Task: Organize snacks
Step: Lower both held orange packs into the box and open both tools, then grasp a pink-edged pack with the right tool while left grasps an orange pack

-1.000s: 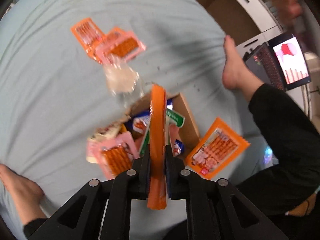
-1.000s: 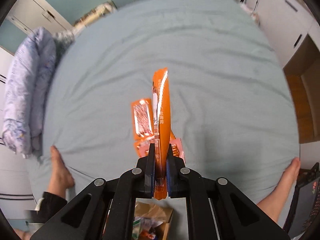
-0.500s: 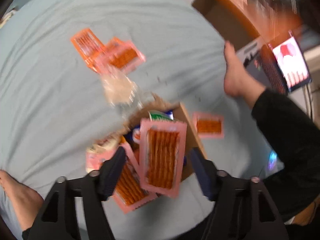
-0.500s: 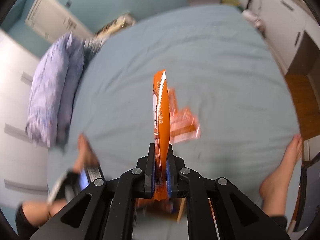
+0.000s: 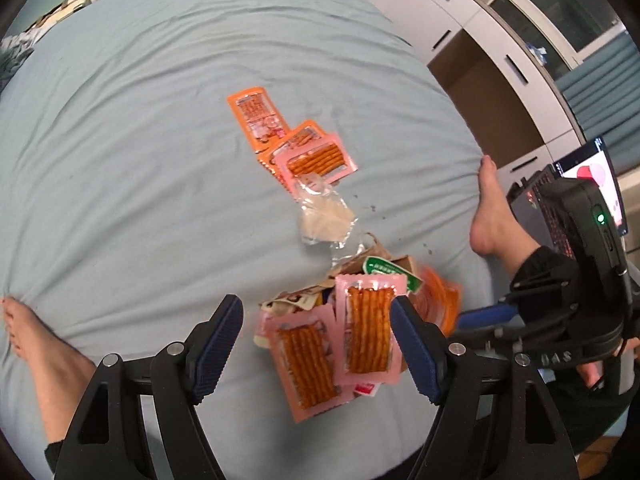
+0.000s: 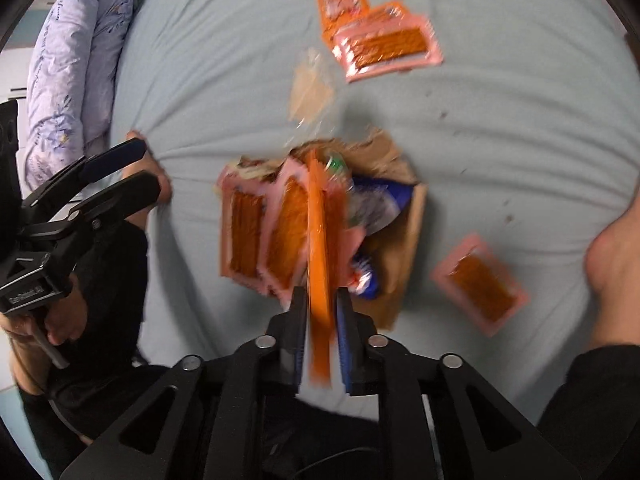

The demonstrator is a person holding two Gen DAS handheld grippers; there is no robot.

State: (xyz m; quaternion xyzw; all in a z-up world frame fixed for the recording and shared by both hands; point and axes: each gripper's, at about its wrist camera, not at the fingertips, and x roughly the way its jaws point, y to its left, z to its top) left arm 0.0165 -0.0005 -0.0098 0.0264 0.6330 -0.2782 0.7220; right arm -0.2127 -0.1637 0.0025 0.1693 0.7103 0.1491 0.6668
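Observation:
A brown cardboard box (image 6: 404, 236) lies on the light blue bed, stuffed with snack packets. Pink packets of orange sticks (image 5: 366, 332) stick out of it toward me. My left gripper (image 5: 316, 344) is open and empty, its jaws wide on either side of those packets. My right gripper (image 6: 322, 308) is shut on an orange snack packet (image 6: 319, 240), held edge-on just above the box. The left gripper also shows at the left of the right wrist view (image 6: 120, 172). The right wrist view is blurred.
Orange and pink packets (image 5: 308, 152) and a clear bag (image 5: 324, 220) lie farther out on the bed. One pink packet (image 6: 480, 284) lies right of the box. Bare feet (image 5: 496, 216) rest at both bed edges. A laptop (image 5: 576, 196) stands right; a folded quilt (image 6: 72, 64) lies left.
My left gripper opened and let go of its packet, which dropped into the box. My right gripper swung down from over the bed to the box, still holding its orange packet.

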